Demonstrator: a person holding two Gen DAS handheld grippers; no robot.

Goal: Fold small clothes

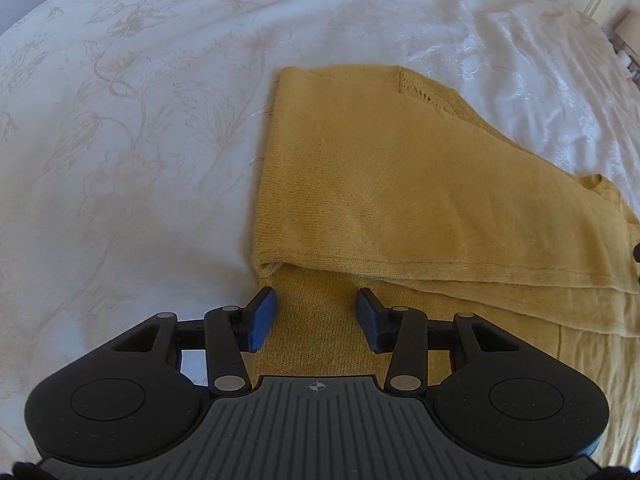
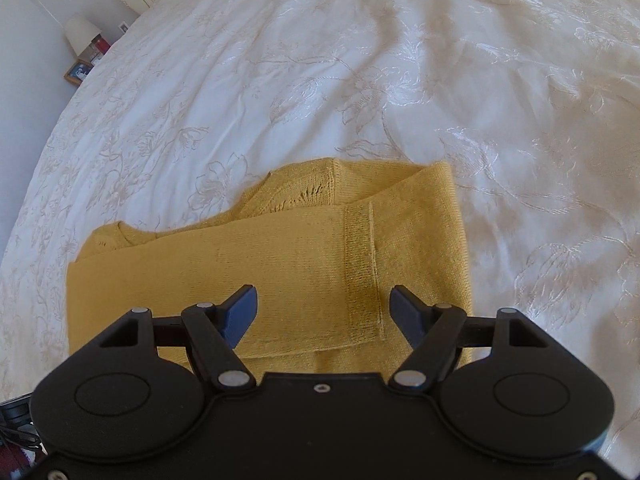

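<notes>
A mustard-yellow knit garment [image 1: 400, 184] lies partly folded on a bed with a white embroidered bedspread [image 1: 140, 120]. The left tool [image 1: 317, 314] hangs over the garment's near edge, jaws apart with nothing between them. The right tool [image 2: 324, 312] hangs over a folded sleeve with a ribbed cuff [image 2: 360, 264], jaws wide and empty; contact with the fabric seems absent, though the angle makes that uncertain.

A wide bed [image 2: 400, 80] under a white floral-embroidered bedspread [image 1: 140, 120] fills the room; daylight gleams on it. A shaded lamp [image 2: 82, 34] stands beside a pale wall [image 2: 32, 60].
</notes>
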